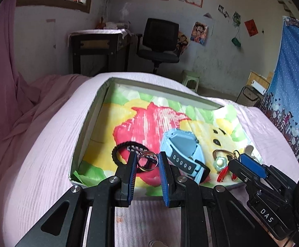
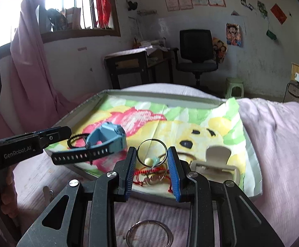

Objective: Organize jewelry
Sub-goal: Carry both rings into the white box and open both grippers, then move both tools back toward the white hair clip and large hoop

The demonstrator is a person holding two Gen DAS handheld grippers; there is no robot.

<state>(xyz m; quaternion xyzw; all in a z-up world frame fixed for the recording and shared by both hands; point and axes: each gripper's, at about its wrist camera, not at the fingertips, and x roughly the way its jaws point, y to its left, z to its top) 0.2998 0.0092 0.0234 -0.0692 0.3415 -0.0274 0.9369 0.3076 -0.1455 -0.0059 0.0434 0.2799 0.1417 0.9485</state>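
Observation:
A shallow grey box [image 1: 92, 115] lined with a cartoon-bear cloth lies on the pink bed. In it are a blue watch [image 1: 181, 146], a black hair tie [image 1: 118, 150] and a silver ring [image 1: 147, 161]. My left gripper [image 1: 146, 160] is open, its tips on either side of the ring. My right gripper [image 2: 152, 159] is open around a thin hoop [image 2: 152, 153], a pale bead [image 2: 148, 161] and red string [image 2: 145, 174]. A beige hair clip [image 2: 215, 162] lies to its right. The watch [image 2: 106, 142] and the left gripper [image 2: 52, 136] show at the left.
The bed's pink cover [image 1: 36, 144] surrounds the box. A loose metal ring [image 2: 149, 233] lies on the cover below my right gripper. Red earrings [image 1: 223, 174] lie by the box's near right corner. A desk [image 1: 100, 47] and office chair [image 1: 159, 41] stand behind.

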